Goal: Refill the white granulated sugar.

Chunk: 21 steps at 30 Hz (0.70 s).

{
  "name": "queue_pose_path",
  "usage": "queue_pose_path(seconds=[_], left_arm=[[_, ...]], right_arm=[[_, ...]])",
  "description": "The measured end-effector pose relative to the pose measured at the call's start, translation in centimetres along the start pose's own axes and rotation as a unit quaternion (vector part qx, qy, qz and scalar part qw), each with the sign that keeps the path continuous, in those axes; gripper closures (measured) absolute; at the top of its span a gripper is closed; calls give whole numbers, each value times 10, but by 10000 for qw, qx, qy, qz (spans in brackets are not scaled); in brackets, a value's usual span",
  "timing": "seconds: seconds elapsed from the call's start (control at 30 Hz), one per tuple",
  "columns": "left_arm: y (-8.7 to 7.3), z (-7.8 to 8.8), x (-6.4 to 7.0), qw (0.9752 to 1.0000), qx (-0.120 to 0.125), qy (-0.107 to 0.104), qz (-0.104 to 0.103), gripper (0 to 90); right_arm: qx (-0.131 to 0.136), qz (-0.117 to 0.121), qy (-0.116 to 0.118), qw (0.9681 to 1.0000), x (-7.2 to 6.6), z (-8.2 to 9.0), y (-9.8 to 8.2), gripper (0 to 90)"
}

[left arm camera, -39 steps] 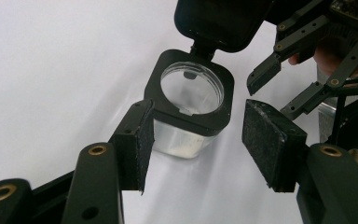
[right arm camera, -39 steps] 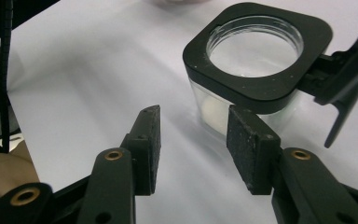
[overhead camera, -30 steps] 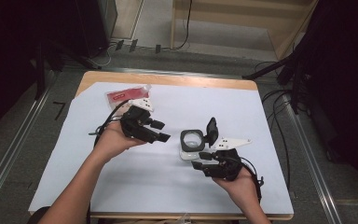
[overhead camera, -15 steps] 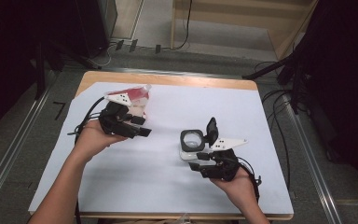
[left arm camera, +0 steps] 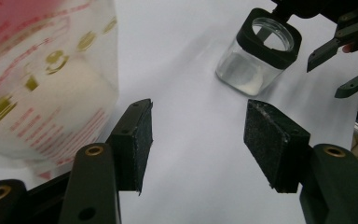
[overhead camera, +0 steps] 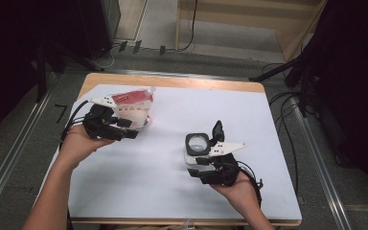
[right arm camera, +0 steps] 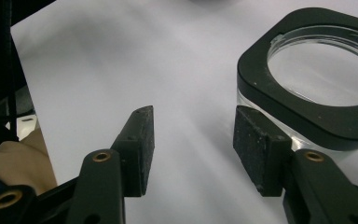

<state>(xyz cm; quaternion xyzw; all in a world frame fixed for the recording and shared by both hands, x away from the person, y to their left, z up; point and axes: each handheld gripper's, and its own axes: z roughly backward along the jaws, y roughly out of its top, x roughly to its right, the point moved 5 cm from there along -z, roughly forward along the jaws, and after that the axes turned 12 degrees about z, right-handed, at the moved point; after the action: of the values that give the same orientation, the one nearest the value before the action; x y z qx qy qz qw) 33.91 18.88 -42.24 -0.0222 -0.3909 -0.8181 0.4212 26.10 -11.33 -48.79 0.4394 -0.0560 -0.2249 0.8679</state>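
Jar (overhead camera: 197, 146) was set mid-table, just beside right gripper (overhead camera: 206, 165), whose jaws were apart, nothing between. Left gripper (overhead camera: 127, 128), jaws apart and empty, was held against pouch (overhead camera: 133, 105).

A lab: bare white-topped table (overhead camera: 172, 191) among dark curtains, floor cables (overhead camera: 287, 103) and rails.

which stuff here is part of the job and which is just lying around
In the job: the red and white pouch by the left gripper; the black-rimmed glass jar beside the right gripper.
Lying about: cables off the table's right edge.
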Motion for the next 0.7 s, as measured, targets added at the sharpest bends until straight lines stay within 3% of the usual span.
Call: queue_pose_path(seconds=[0.3, 0.5, 0.7], left_arm=[[-8, 23, -23, 9994, 164, 217, 229, 419], [-14, 38, -44, 9975, 313, 415, 489, 415], [-7, 41, -63, 9960, 481, 486, 580, 406]], right_arm=[[-1, 113, 36, 9999, -3, -1, 0, 487], [-34, 135, 91, 9999, -3, -3, 0, 488], [-107, 206, 112, 9997, -6, -7, 0, 488]])
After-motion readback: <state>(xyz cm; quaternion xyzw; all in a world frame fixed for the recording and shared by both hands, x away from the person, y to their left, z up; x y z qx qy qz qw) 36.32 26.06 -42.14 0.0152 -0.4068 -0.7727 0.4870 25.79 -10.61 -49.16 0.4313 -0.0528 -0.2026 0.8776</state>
